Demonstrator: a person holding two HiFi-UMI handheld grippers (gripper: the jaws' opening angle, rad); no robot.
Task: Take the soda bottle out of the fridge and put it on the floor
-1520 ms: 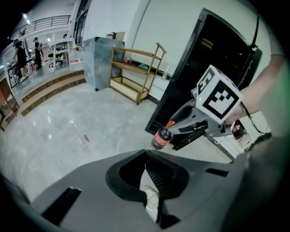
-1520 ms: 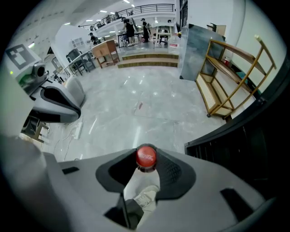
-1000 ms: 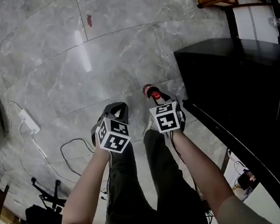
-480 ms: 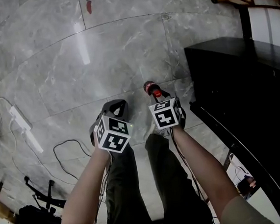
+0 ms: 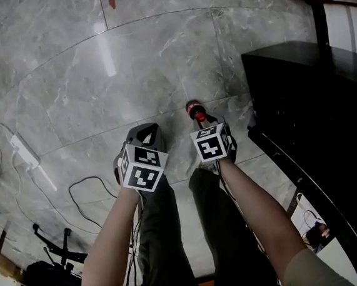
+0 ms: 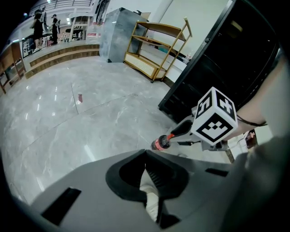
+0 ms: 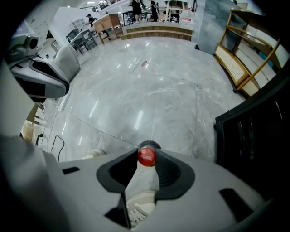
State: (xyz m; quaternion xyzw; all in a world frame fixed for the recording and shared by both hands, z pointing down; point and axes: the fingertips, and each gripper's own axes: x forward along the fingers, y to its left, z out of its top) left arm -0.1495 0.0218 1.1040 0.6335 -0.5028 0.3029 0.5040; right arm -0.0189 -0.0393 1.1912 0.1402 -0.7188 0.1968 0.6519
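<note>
The soda bottle (image 6: 159, 143) is already clear of the black cabinet (image 5: 312, 95) that stands to the person's right, and it hangs from the right claw (image 7: 146, 152), which is clamped on the red cap. Those jaws have just been closing a little further, with the cap pinched between their tips. The relation that matters is straight up and down. The right claw points at the floor (image 5: 158, 59) and the bottle's long axis runs on from the jaws along that line, cap up and base down, so the right gripper view looks almost squarely onto the cap. Grey tile lies directly beyond the bottle, with nothing between — though whether the base already meets the floor cannot be told from any view. The left claw (image 5: 145, 133) sits just beside it on the person's left, tilted downward, its jaws pressed together on nothing. It is close but has no part in the hold, so the right hand is the one placed to finish. Judging by this, the next move is a short vertical lowering that keeps the bottle plumb, clear of the person's shoe (image 7: 138, 206) — a tilted base would probably tip it on release.
</note>
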